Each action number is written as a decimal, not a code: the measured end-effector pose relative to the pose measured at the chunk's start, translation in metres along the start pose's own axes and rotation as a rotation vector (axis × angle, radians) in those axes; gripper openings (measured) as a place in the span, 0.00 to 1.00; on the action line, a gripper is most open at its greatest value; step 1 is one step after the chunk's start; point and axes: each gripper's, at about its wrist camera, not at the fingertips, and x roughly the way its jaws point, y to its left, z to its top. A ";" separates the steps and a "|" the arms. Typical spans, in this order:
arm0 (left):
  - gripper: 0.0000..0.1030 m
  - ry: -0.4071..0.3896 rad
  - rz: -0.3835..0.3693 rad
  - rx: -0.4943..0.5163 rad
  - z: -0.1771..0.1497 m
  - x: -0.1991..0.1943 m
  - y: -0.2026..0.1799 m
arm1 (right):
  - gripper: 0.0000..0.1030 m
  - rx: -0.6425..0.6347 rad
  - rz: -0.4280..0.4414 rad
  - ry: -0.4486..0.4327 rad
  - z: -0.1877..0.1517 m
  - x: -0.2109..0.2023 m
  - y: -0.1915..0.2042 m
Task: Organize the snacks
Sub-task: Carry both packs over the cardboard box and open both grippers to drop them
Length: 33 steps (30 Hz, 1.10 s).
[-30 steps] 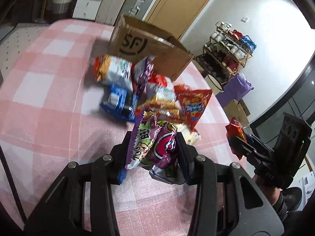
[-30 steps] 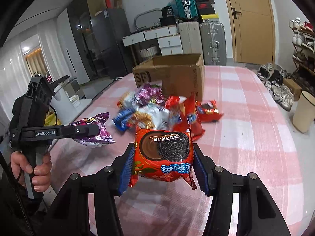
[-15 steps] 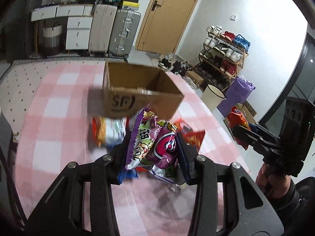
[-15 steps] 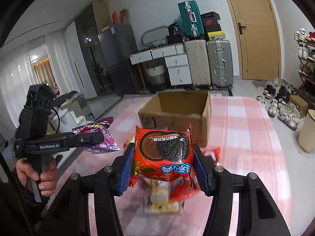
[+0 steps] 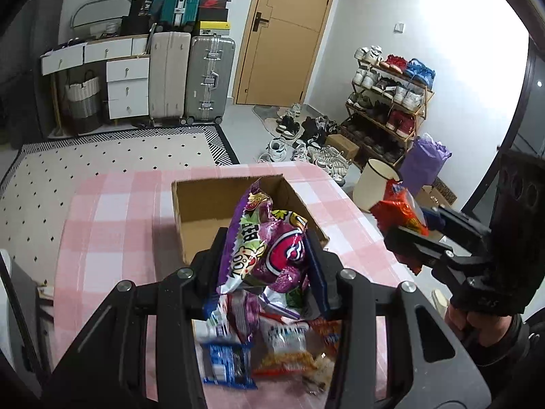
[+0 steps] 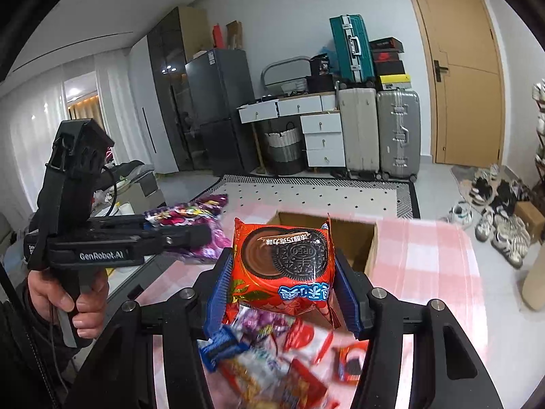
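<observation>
My left gripper point(image 5: 269, 266) is shut on a purple snack bag point(image 5: 269, 248) and holds it above the table, in front of the open cardboard box point(image 5: 204, 204). My right gripper point(image 6: 281, 269) is shut on a red Oreo pack point(image 6: 282, 266), also lifted, with the same box point(image 6: 354, 238) behind it. In the left wrist view the right gripper point(image 5: 412, 235) appears at the right with the red pack point(image 5: 398, 214). The right wrist view has the left gripper point(image 6: 190, 231) and the purple bag point(image 6: 190, 218) at its left. A pile of loose snacks point(image 5: 265, 351) lies below both grippers.
A pink checked cloth point(image 5: 112, 231) covers the table. Beyond its far edge are a patterned rug point(image 5: 102, 156), suitcases point(image 5: 207, 78), drawers, a shoe rack point(image 5: 391, 102), shoes on the floor and a cream bin point(image 5: 374, 184). A hand point(image 6: 68, 296) grips the left handle.
Both grippers have risen with their packs and tipped up. The snack pile has dropped low in both views, and the box's open top now shows.
</observation>
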 end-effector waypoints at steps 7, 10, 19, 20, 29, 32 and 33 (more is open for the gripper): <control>0.39 0.039 0.059 -0.108 0.047 0.057 0.028 | 0.54 -0.027 -0.025 0.015 0.037 0.049 -0.017; 0.39 0.051 0.054 -0.117 0.055 0.077 0.038 | 0.54 -0.021 -0.031 0.037 0.044 0.077 -0.026; 0.39 0.120 0.071 -0.103 0.061 0.144 0.052 | 0.54 -0.004 -0.042 0.104 0.041 0.146 -0.051; 0.39 0.127 0.070 -0.103 0.060 0.151 0.052 | 0.54 0.002 -0.039 0.109 0.038 0.151 -0.055; 0.41 0.191 0.092 -0.120 0.043 0.207 0.066 | 0.55 0.018 -0.051 0.168 0.025 0.193 -0.074; 0.46 0.208 0.116 -0.119 0.041 0.222 0.065 | 0.59 0.007 -0.070 0.175 0.018 0.198 -0.073; 0.48 0.202 0.113 -0.122 0.037 0.223 0.065 | 0.65 0.009 -0.074 0.172 0.016 0.199 -0.074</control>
